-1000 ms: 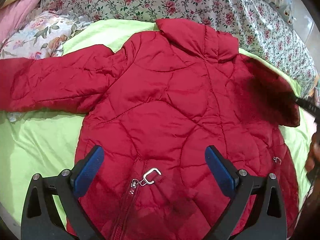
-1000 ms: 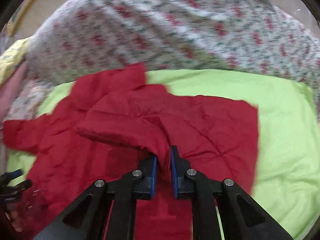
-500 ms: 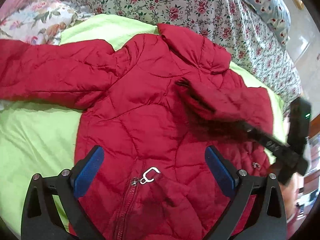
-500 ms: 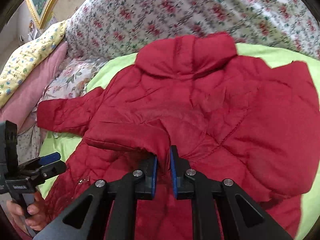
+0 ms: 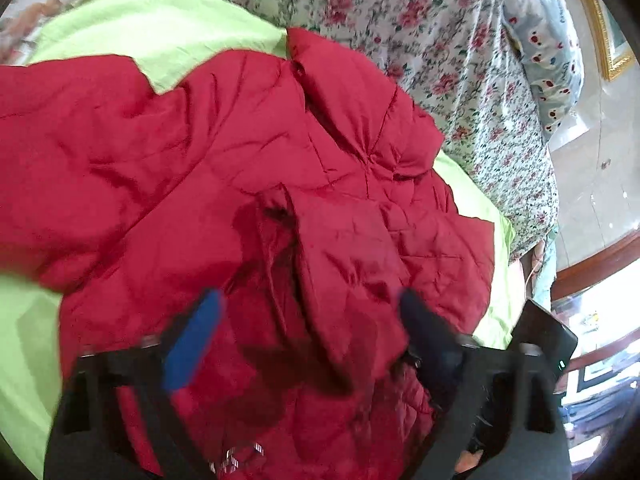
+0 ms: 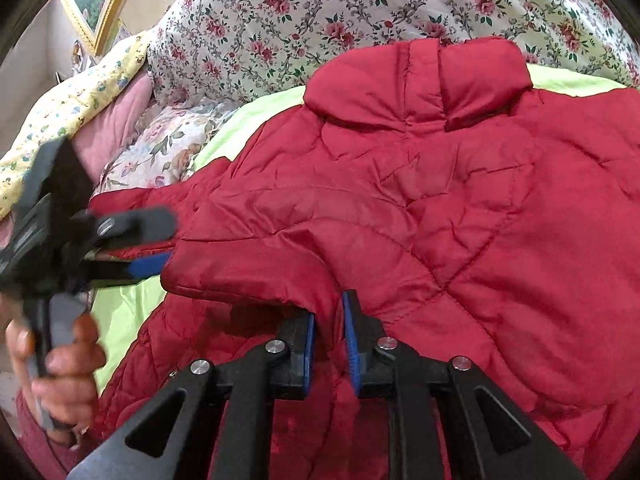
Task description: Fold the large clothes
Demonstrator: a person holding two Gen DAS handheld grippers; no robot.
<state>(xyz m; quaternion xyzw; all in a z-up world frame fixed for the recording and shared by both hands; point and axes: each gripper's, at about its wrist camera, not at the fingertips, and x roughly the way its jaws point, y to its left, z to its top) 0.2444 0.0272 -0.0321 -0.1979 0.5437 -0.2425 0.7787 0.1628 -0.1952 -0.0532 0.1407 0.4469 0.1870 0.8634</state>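
A red quilted jacket point(image 5: 224, 168) lies front up on a lime-green sheet point(image 5: 160, 28), collar toward the floral bedding. It also fills the right wrist view point(image 6: 460, 208). My right gripper point(image 6: 330, 332) is shut on the jacket's right sleeve point(image 6: 256, 264), which is carried across the chest. In the left wrist view that folded sleeve point(image 5: 340, 264) lies between my fingers. My left gripper point(image 5: 312, 332) is open and empty, just above the jacket's lower front. It also shows at the left of the right wrist view point(image 6: 152, 244), blurred.
A floral quilt point(image 6: 340, 12) is heaped behind the jacket. Pink and yellow pillows point(image 6: 80, 100) lie at the left. A blue patterned pillow point(image 5: 548, 48) lies at the far right. The bed's right edge point(image 5: 516, 280) drops to a floor with a wooden border.
My right gripper has carried the right sleeve leftward across the chest. My left gripper has swung right toward the folded sleeve and stayed open.
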